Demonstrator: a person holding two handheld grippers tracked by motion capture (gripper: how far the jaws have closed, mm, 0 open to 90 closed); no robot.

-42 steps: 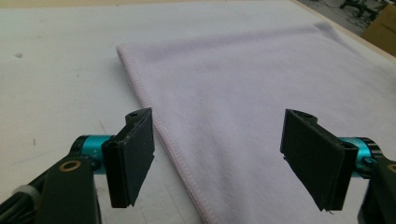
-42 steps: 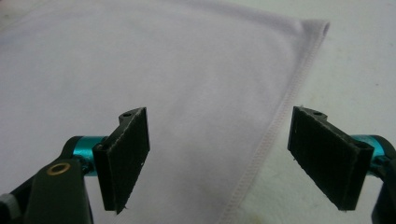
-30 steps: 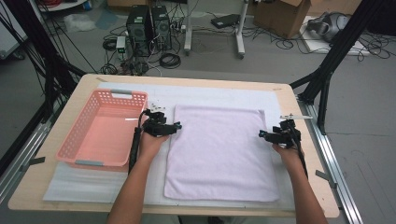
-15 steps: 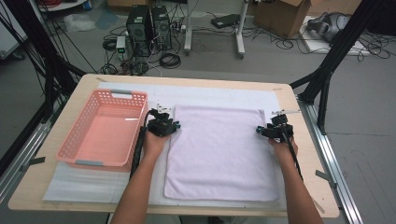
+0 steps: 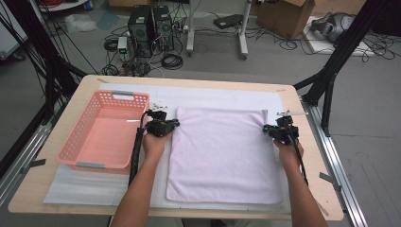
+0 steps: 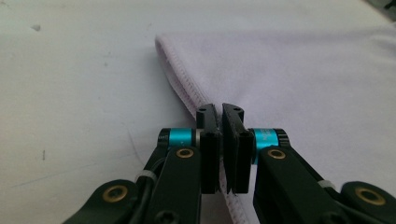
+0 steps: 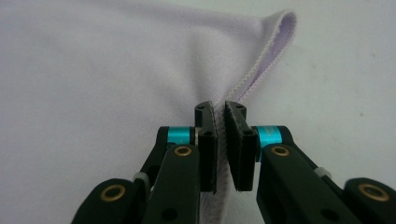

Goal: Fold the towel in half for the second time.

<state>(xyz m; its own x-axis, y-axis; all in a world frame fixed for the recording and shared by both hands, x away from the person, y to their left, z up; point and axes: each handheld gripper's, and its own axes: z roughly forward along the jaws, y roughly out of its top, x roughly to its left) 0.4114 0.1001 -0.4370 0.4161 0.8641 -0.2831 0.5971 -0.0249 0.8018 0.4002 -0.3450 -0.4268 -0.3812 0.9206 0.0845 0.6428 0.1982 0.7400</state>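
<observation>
**Both jaws closed on the far edges of the towel**

A pale lilac towel (image 5: pixel 222 153) is spread flat on the white mat (image 5: pixel 94 184) that covers the wooden surface (image 5: pixel 302 101), in the centre of the high view. A pink basket (image 5: pixel 85 142) stands on the mat just beside the towel, at centre left of that frame.

The left gripper (image 5: pixel 165 124) is held at the towel's upper left corner in the high view. In the left gripper view its jaws have just been closing and are seen drawn together to a narrow slit, with the stitched hem (image 6: pixel 187 86) of the towel pinched between the pads just short of the rounded corner in the upper middle of the frame.

The right gripper (image 5: pixel 279 128) is held at the towel's upper right corner in the high view. In the right gripper view its jaws have likewise just been closing; a slim gap is left between the pads, and the hemmed edge (image 7: pixel 261 60) is caught in it. The cloth there is raised into a soft fold that runs up to the corner at the upper right of the frame.

Each gripper is carried by a hand (image 5: pixel 153 144) entering from the bottom of the high view.
</observation>
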